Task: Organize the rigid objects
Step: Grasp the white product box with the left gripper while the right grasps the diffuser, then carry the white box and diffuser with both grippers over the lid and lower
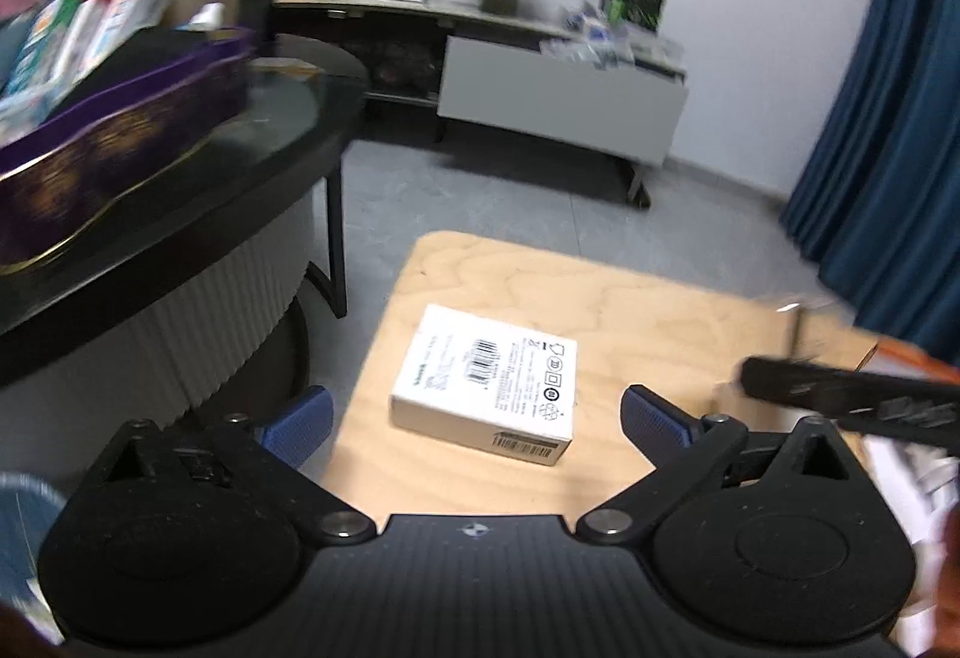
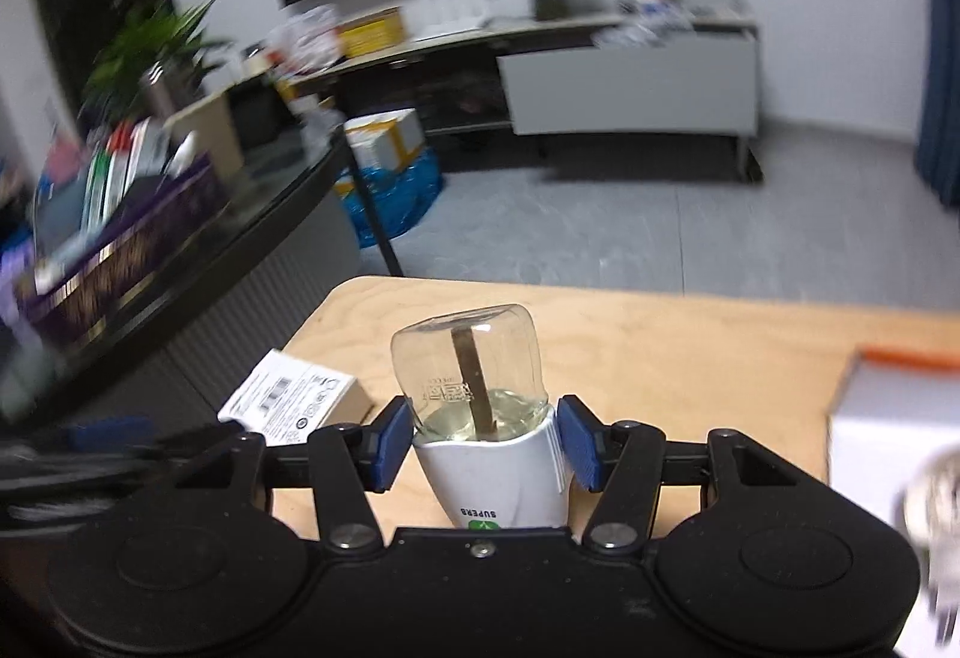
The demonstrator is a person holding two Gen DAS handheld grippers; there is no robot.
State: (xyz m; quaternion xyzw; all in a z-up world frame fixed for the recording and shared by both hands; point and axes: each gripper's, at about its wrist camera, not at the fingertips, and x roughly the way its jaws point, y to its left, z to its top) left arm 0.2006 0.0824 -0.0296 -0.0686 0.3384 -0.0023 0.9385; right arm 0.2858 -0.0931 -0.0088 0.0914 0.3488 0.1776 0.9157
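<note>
The left tool [image 1: 474, 412] stands spread wide and empty above the small white cardboard box with a printed barcode label [image 1: 489, 385], which lies flat on the pale plywood worktop [image 1: 630, 298] near its left edge, between the blue pads but untouched by them; the right tool [image 2: 486, 442] pinches a clear glass bottle with a white label sleeve [image 2: 480, 400] across its sleeved lower part, the glass end pointing away over the worktop. The box looks light and stiff, likely to slide on smooth wood, so its two long sides seem the best hold; the bottle looks fragile and slippery on bare glass, so the sleeve is the safer place.
</note>
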